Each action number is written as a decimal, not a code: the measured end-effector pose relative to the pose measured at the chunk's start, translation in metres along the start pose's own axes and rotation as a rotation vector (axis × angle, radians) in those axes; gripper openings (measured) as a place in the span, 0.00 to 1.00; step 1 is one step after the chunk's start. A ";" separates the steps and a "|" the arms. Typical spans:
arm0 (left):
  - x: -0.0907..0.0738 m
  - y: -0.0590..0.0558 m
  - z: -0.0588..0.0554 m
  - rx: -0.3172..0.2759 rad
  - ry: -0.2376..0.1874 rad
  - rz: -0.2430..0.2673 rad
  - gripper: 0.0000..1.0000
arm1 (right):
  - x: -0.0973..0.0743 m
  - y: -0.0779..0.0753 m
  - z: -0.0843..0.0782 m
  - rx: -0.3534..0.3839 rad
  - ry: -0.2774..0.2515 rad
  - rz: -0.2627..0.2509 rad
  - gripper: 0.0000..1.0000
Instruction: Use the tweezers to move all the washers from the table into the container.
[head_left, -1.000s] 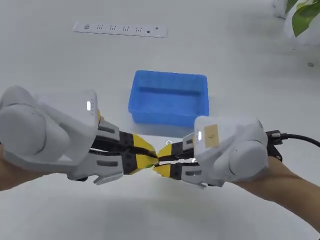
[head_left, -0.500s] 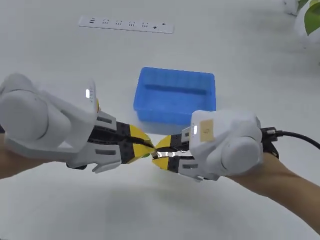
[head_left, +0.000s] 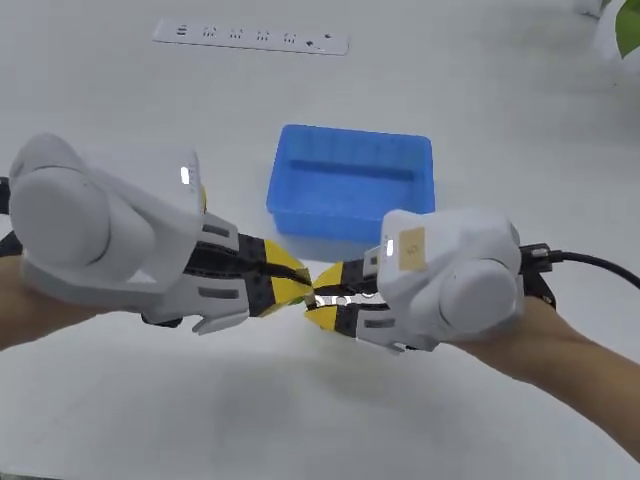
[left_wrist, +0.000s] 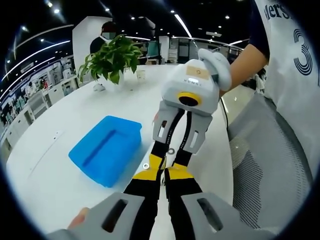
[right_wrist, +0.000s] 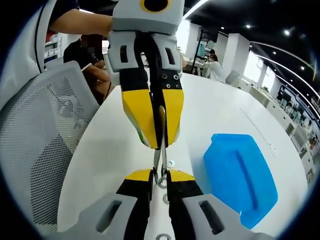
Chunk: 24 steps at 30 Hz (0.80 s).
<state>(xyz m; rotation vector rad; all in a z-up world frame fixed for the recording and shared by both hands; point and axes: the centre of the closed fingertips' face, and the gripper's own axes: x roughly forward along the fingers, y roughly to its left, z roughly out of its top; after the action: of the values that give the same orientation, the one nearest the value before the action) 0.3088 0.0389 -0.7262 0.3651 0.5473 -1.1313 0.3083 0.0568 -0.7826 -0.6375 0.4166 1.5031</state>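
Both the left tongs (head_left: 300, 283) and right tongs (head_left: 322, 300) stay clamped tip-to-tip on the tweezers (right_wrist: 159, 160), as before.

On the worktop (head_left: 480, 90), the left tongs (head_left: 298, 283) and right tongs (head_left: 322, 302) meet tip to tip, the tweezers (right_wrist: 160, 145) between them. Behind them sits the container (head_left: 350, 185), a power strip (head_left: 250, 37) farther back. Washers (right_wrist: 171, 163) lie beneath the tips, beside the container.

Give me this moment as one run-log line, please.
left gripper: shut on tweezers | right gripper: shut on tweezers | washers: on table
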 end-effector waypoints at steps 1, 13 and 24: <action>0.000 0.000 0.000 -0.002 -0.001 0.002 0.08 | 0.000 0.000 0.000 0.000 -0.001 0.000 0.12; 0.001 0.000 0.000 -0.016 -0.008 -0.018 0.08 | 0.004 -0.003 0.005 0.026 -0.010 0.012 0.16; 0.003 -0.003 -0.001 -0.025 -0.003 -0.043 0.08 | 0.004 0.003 -0.002 0.004 0.029 0.033 0.11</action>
<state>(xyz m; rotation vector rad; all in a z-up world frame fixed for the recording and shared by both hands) 0.3064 0.0356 -0.7290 0.3312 0.5687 -1.1649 0.3062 0.0583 -0.7868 -0.6527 0.4544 1.5254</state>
